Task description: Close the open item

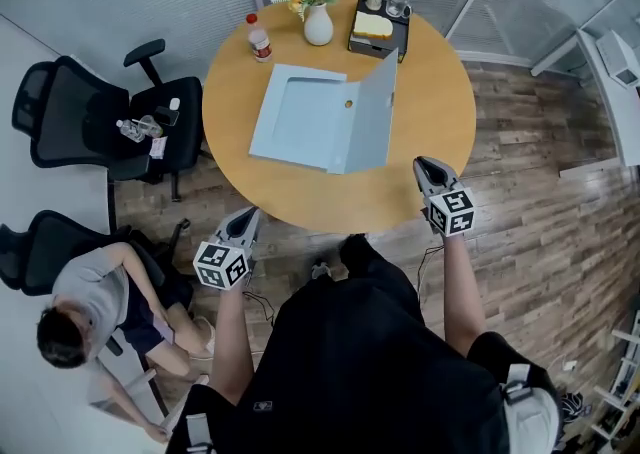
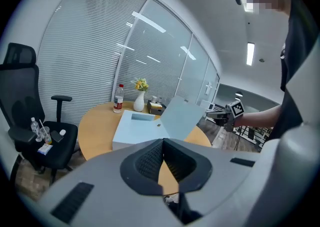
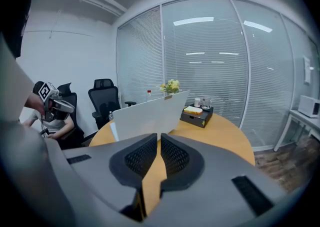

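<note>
A light blue flat box (image 1: 298, 114) lies open in the middle of the round wooden table (image 1: 420, 132), its lid (image 1: 371, 114) standing up along the right side. The left gripper view shows the box (image 2: 134, 122) and raised lid (image 2: 181, 115) beyond the jaws. The right gripper view faces the lid's outer side (image 3: 150, 113). My left gripper (image 1: 245, 221) hangs just off the table's near edge, shut and empty. My right gripper (image 1: 424, 168) hovers over the near right rim, jaws together with nothing between them. Both are well short of the box.
At the table's far side stand a red-capped bottle (image 1: 259, 39), a white vase of flowers (image 1: 317, 18) and a black tray (image 1: 379, 30) with glasses. Black office chairs (image 1: 95, 122) stand to the left, with a seated person (image 1: 90, 307) at lower left. Glass walls ring the back.
</note>
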`<control>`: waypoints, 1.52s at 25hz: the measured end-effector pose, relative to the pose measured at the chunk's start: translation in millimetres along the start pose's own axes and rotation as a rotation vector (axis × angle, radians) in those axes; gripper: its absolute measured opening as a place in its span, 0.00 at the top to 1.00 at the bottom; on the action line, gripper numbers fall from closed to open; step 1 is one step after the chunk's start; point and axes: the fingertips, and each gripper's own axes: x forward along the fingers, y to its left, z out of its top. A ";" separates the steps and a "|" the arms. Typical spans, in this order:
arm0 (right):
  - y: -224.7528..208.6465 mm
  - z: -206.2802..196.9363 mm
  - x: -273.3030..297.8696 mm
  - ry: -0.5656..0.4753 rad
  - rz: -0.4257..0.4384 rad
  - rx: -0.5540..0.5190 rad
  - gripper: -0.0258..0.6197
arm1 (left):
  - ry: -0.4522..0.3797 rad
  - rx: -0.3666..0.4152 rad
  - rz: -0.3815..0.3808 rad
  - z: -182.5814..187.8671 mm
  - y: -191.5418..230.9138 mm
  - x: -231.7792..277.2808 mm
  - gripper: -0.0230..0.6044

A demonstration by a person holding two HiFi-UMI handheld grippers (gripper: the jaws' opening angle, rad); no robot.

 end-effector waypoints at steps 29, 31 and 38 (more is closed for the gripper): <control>-42.9 82.9 151.4 -0.040 0.040 0.037 0.93 | 0.180 0.105 0.078 36.2 116.3 139.7 0.65; -34.0 88.0 155.9 -0.036 0.015 0.031 0.93 | 0.297 0.221 0.022 14.3 128.8 150.6 0.55; -11.5 106.9 178.6 -0.042 -0.060 0.035 0.93 | 0.470 0.372 -0.151 -20.8 160.1 168.3 0.44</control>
